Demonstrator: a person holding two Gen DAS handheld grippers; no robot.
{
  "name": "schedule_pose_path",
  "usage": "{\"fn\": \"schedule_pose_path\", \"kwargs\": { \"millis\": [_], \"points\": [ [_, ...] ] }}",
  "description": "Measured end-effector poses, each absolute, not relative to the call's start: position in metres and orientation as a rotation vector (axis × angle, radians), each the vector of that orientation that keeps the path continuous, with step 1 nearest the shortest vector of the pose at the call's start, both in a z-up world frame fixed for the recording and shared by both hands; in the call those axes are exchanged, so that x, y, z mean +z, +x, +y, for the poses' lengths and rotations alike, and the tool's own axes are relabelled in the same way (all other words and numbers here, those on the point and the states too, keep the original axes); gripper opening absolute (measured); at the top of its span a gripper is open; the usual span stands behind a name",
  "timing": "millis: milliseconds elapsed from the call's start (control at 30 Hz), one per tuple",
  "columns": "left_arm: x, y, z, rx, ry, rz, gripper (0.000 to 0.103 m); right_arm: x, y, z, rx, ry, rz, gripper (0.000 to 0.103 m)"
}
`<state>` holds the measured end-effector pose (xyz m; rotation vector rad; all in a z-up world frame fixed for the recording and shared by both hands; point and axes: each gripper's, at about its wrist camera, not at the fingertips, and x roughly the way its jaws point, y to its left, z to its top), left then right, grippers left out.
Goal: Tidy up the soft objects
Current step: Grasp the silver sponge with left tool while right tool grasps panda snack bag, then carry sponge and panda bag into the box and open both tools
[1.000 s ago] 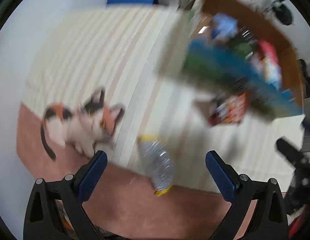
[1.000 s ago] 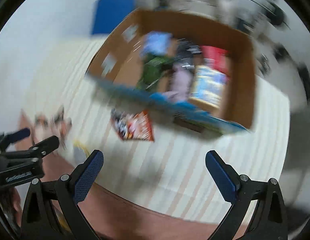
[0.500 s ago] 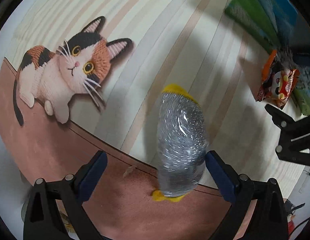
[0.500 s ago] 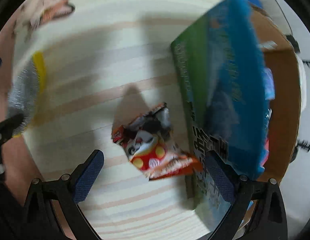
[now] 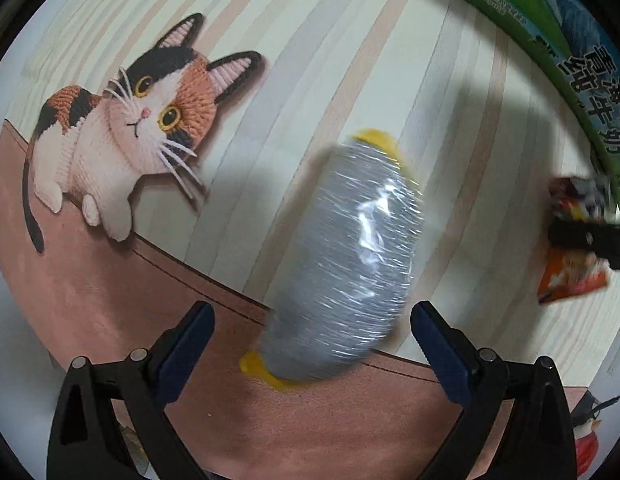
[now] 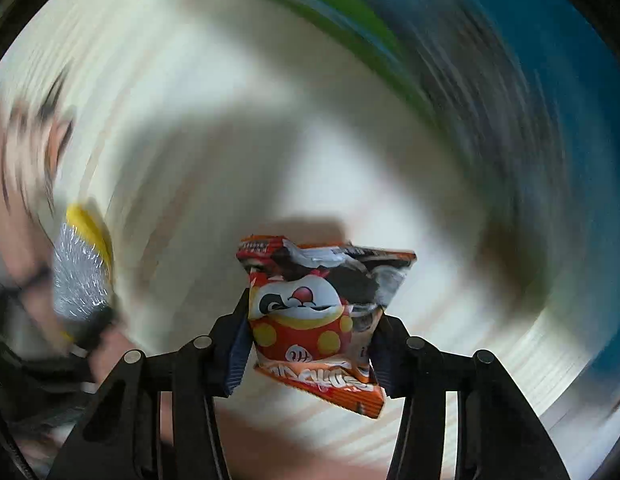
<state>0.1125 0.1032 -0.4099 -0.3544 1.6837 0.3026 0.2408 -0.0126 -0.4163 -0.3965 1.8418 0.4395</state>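
- The left gripper (image 5: 312, 334) is spread wide, jaws released, blue pads at 7 and 5 o'clock of the left wrist view.
- A scourer (image 5: 344, 268), silver mesh in clear wrap with yellow ends, lies between those pads on the mat (image 5: 269, 80), touching neither finger as far as the view shows; its near end sits over the mat's brown band.
- A printed cat (image 5: 121, 128) fills the mat at 10 o'clock from the scourer.
- A green-and-blue box (image 5: 558, 48) runs along the edge at 1 to 2 o'clock.
- The right gripper (image 6: 310, 344) is clenched on a snack bag (image 6: 314, 312), orange with a cartoon face, pads pressing its two sides; the bag stands upright in the jaws, low in the centre of the right wrist view.
- In the left view the bag (image 5: 574, 240) shows at 3 o'clock with a black finger of the right gripper across it.
- The right view is heavily smeared; the scourer (image 6: 77, 276) shows at 9 o'clock.
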Motion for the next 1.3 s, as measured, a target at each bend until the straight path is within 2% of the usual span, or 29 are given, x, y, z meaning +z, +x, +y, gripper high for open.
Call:
{"fn": "schedule_pose_path", "kwargs": {
  "millis": [100,133,167,200,233,267,300,400,467,533,633,667,833,933,1133,1300],
  "points": [
    [-0.415,0.115,0.099,0.286,-0.370,1.695,0.100,-0.418,0.236,-0.045,0.349,-0.168,1.909,0.055],
    [-0.417,0.116,0.096,0.275,-0.380,1.697,0.100,-0.417,0.235,-0.055,0.335,-0.082,1.915,0.060],
    [-0.418,0.122,0.092,0.273,-0.378,1.703,0.100,-0.415,0.234,-0.061,0.327,-0.042,1.908,0.076],
    [-0.419,0.127,0.088,0.264,-0.380,1.706,0.100,-0.413,0.233,-0.065,0.317,-0.026,1.895,0.082],
    [-0.422,0.131,0.087,0.247,-0.396,1.708,0.100,-0.410,0.232,-0.068,0.307,-0.012,1.876,0.082],
    [-0.425,0.133,0.084,0.240,-0.408,1.720,0.092,-0.408,0.231,-0.070,0.296,-0.004,1.861,0.082],
    [-0.425,0.135,0.083,0.248,-0.393,1.724,0.092,-0.407,0.229,-0.071,0.292,0.003,1.859,0.082],
    [-0.422,0.141,0.075,0.262,-0.323,1.705,0.077,-0.414,0.218,-0.079,0.278,0.066,1.851,0.082],
    [-0.416,0.145,0.071,0.255,-0.308,1.686,0.053,-0.413,0.222,-0.080,0.244,0.062,1.809,0.082],
    [-0.413,0.148,0.066,0.250,-0.295,1.686,0.050,-0.412,0.225,-0.073,0.214,0.022,1.764,0.081],
    [-0.411,0.148,0.066,0.253,-0.312,1.686,0.048,-0.408,0.218,-0.052,0.176,-0.064,1.711,0.050],
    [-0.409,0.148,0.064,0.248,-0.316,1.685,0.048,-0.405,0.216,-0.049,0.176,-0.100,1.691,0.048],
    [-0.379,0.149,0.064,0.213,-0.315,1.645,0.048,-0.397,0.205,-0.062,0.213,-0.059,1.708,0.046],
    [-0.341,0.158,0.052,0.155,-0.328,1.586,0.048,-0.376,0.197,-0.080,0.252,0.049,1.705,0.045],
    [-0.236,0.206,0.010,-0.030,-0.319,1.421,0.048,-0.280,0.194,-0.118,0.320,0.243,1.564,0.045],
    [-0.181,0.271,0.008,-0.110,-0.209,1.343,0.048,-0.199,0.222,-0.158,0.295,0.300,1.416,0.045]
  ]
}}
